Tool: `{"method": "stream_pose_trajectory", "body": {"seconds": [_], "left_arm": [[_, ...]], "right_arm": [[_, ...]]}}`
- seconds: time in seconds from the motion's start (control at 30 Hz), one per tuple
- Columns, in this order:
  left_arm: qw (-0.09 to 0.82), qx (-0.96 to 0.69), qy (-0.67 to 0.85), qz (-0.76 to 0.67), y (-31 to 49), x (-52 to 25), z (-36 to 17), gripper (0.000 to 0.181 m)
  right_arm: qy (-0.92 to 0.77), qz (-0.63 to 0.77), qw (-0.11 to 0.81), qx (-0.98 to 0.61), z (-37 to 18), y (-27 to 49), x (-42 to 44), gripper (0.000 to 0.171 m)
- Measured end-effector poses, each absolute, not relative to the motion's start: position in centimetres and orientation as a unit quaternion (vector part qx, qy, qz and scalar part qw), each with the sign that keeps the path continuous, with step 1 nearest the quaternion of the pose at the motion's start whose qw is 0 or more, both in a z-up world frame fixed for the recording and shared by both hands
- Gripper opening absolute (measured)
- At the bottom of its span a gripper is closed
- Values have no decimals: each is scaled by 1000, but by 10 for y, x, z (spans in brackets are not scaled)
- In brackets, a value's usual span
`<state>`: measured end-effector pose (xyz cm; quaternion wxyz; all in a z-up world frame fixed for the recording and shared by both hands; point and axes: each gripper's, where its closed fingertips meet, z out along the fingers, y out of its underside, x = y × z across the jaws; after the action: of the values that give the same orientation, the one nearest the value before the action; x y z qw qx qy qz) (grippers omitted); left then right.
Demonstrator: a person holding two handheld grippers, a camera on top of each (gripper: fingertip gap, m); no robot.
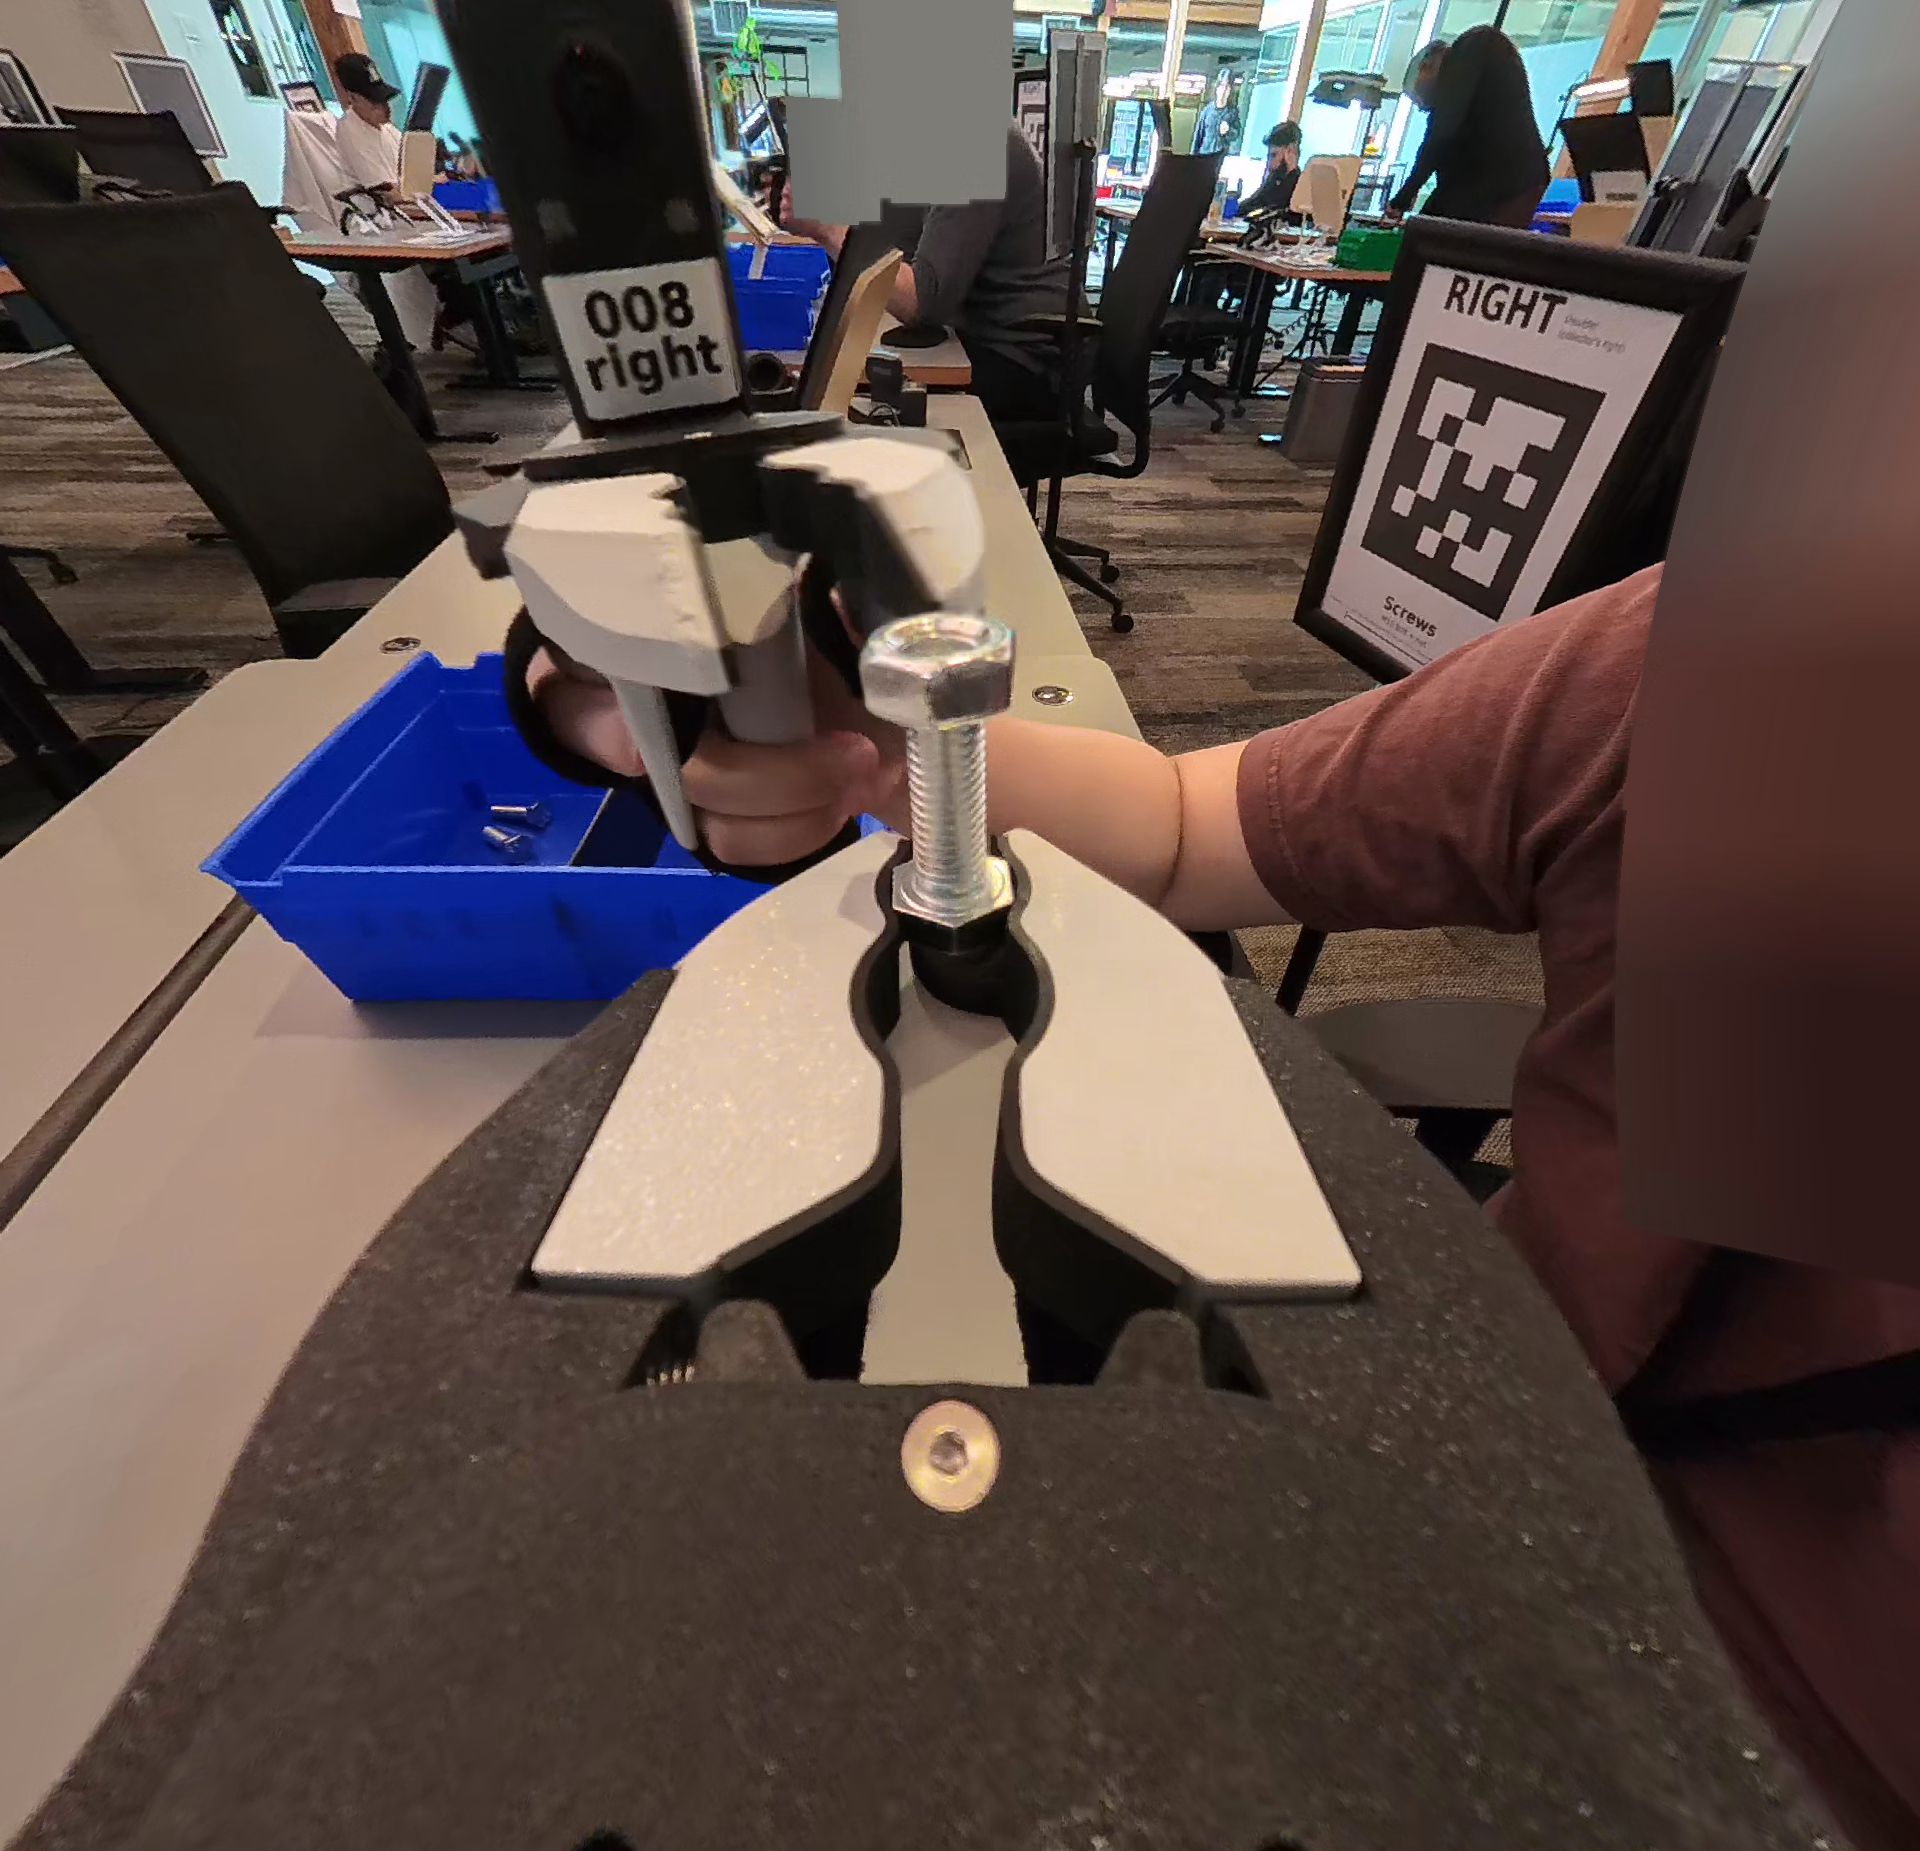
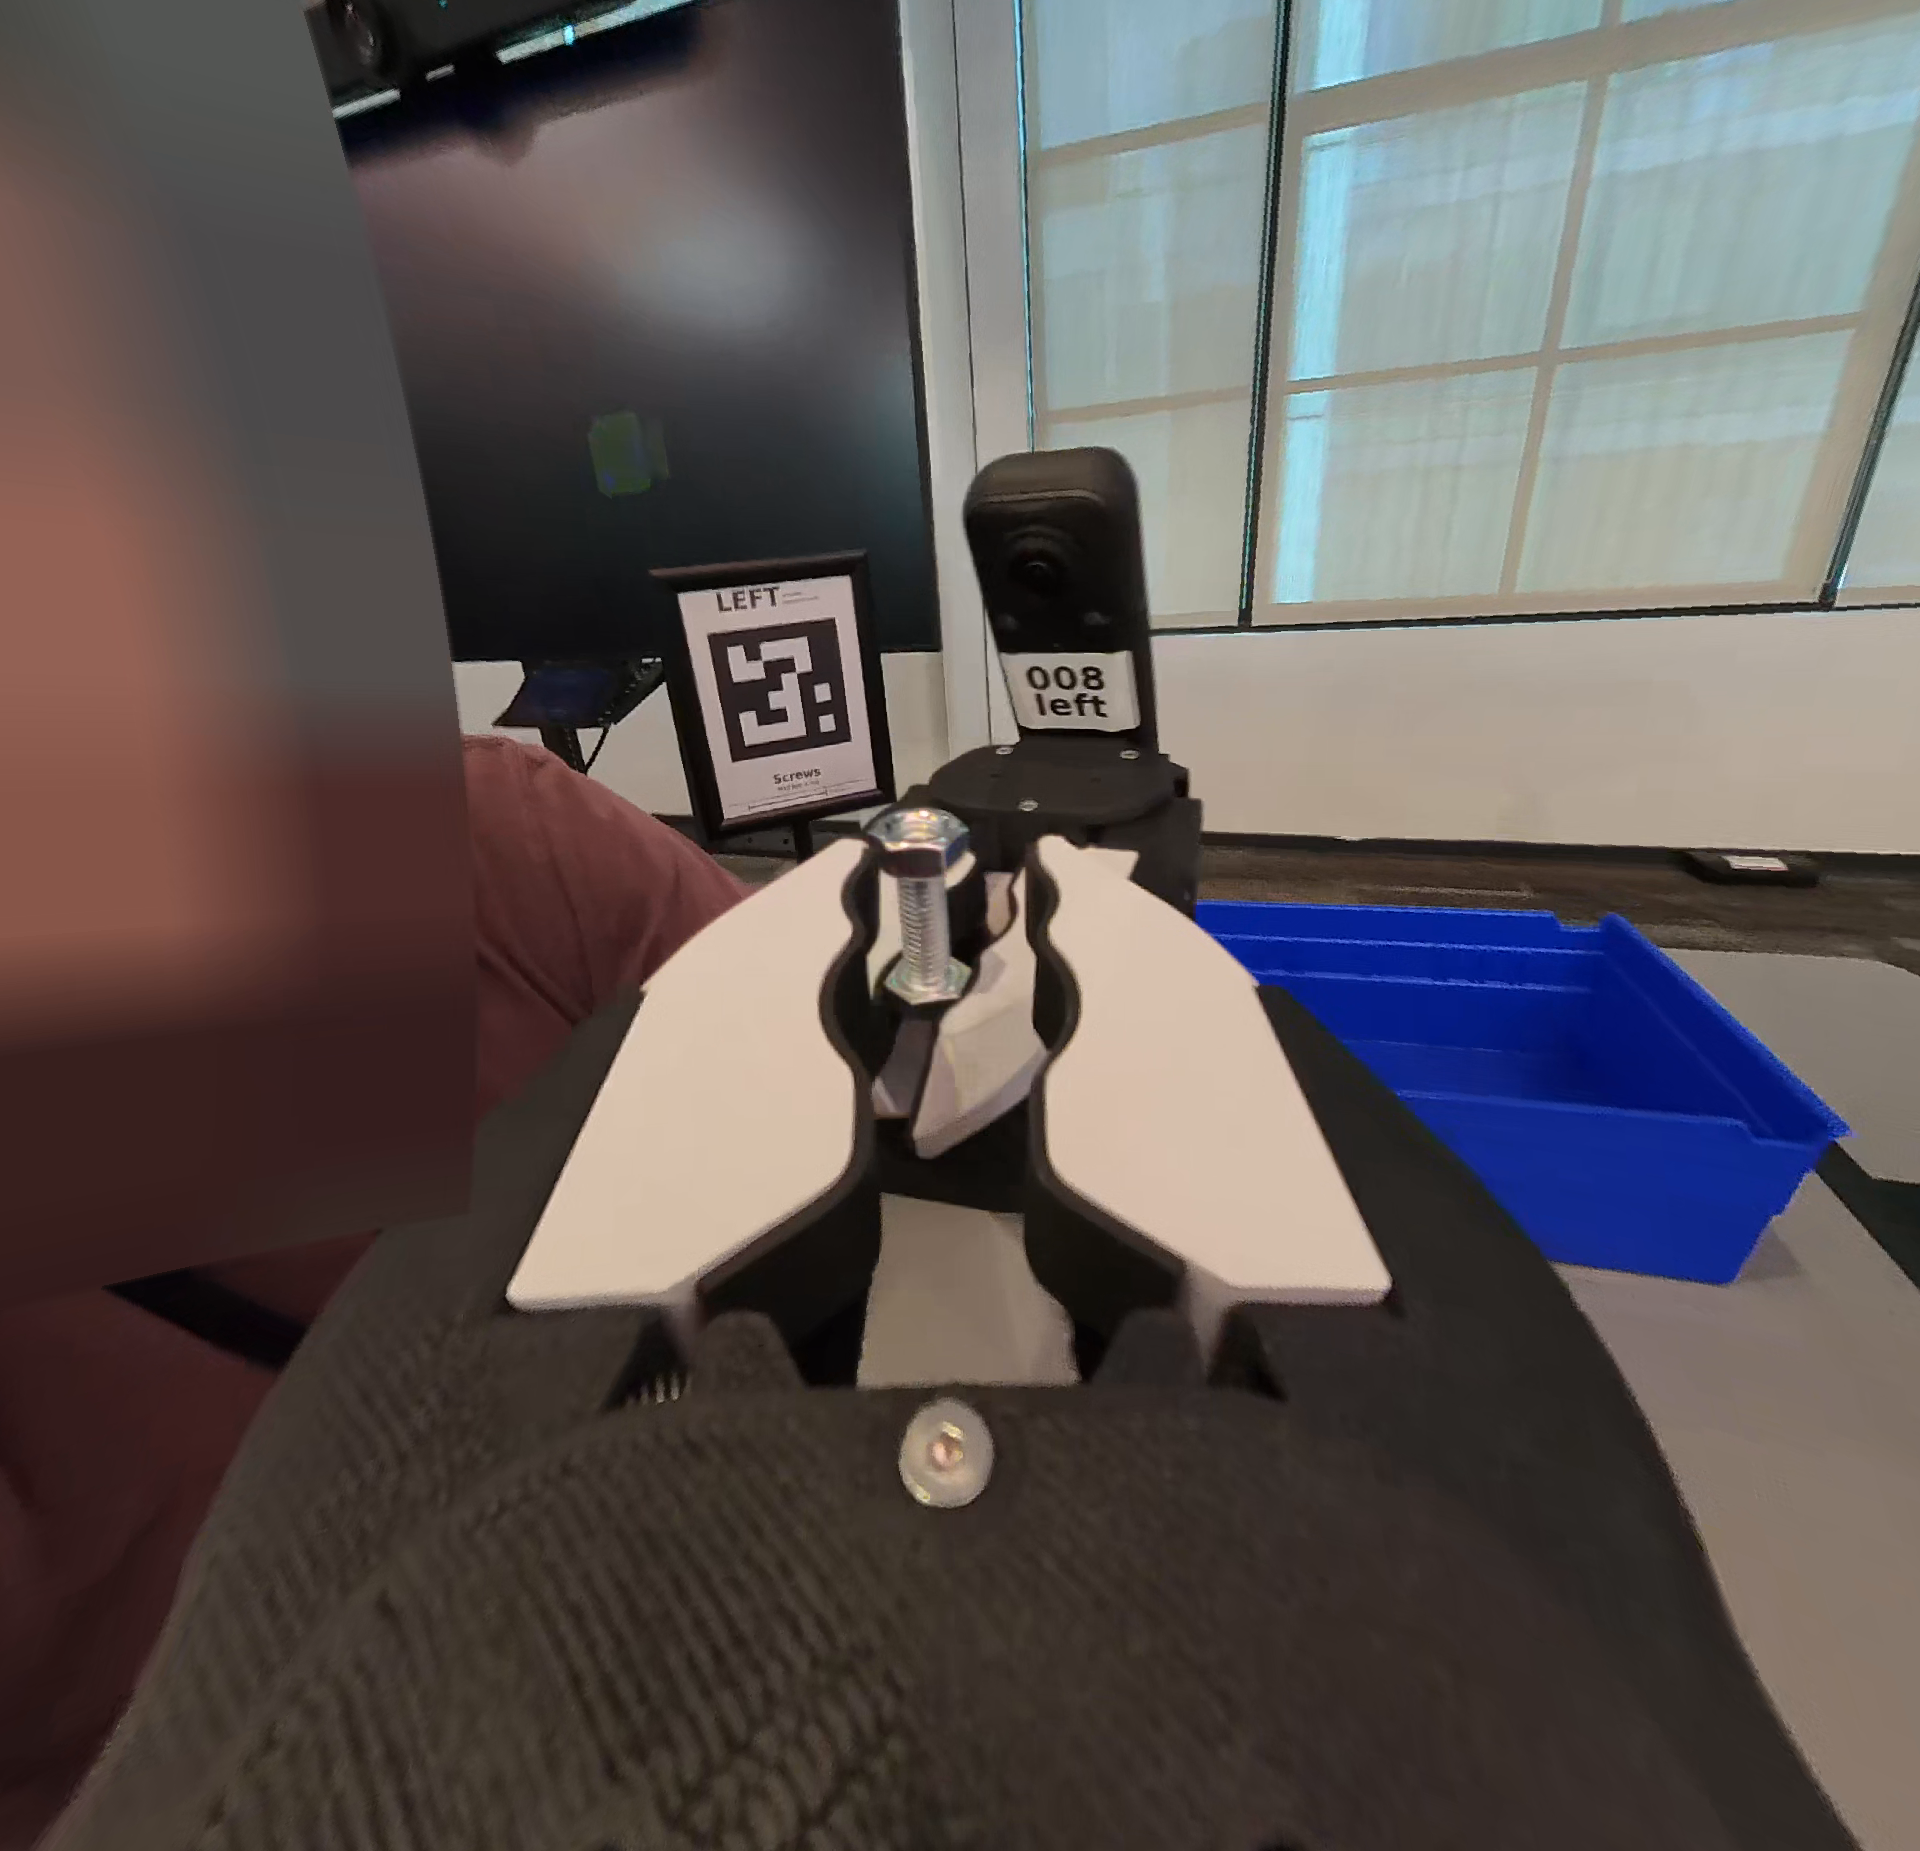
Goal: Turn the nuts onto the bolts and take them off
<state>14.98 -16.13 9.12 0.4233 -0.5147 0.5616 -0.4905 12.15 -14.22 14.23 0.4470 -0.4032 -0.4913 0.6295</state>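
A silver bolt (image 1: 945,793) stands upright with a hex nut (image 1: 935,669) at the top end of its thread. My left gripper (image 1: 951,866) is shut on the bolt's head (image 1: 951,902) and holds it above the table. In the right wrist view the bolt (image 2: 920,918) and nut (image 2: 914,835) stand between the tips of my right gripper (image 2: 935,866), whose jaws are apart; the nut is close to the left finger (image 2: 727,1074). The left gripper (image 2: 966,1053) holds the head from below there. The right gripper (image 1: 748,575) shows beyond the nut in the left wrist view.
A blue bin (image 1: 416,918) with a few small screws (image 1: 509,825) sits on the grey table (image 1: 156,1178); it also shows in the right wrist view (image 2: 1558,1178). Framed marker signs (image 1: 1496,451) (image 2: 779,689) stand at either side. A person's arm (image 1: 1143,825) reaches in from the right. The left gripper's tips are roughly 5 centimetres from the right gripper's.
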Motion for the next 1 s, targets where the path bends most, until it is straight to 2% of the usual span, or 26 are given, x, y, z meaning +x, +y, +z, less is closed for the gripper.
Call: {"method": "stream_pose_trajectory", "body": {"seconds": [0.17, 0.33, 0.47, 0.73, 1.0], "left_arm": [[420, -516, 565, -488, -162, 152, 88, 14], [425, -515, 563, -487, -162, 150, 91, 14], [442, -521, 560, -469, -156, 150, 91, 14], [561, -568, 490, -351, -113, 142, 97, 14], [585, -594, 459, -305, -96, 138, 93, 14]], "right_arm": [[-501, 615, 455, -405, 141, -148, 115, 31], [-482, 635, 447, -406, 144, -137, 126, 25], [-496, 616, 458, -406, 147, -147, 123, 29], [-440, 445, 621, -472, 155, -121, 114, 34], [-403, 397, 639, -521, 145, -112, 105, 28]]}}
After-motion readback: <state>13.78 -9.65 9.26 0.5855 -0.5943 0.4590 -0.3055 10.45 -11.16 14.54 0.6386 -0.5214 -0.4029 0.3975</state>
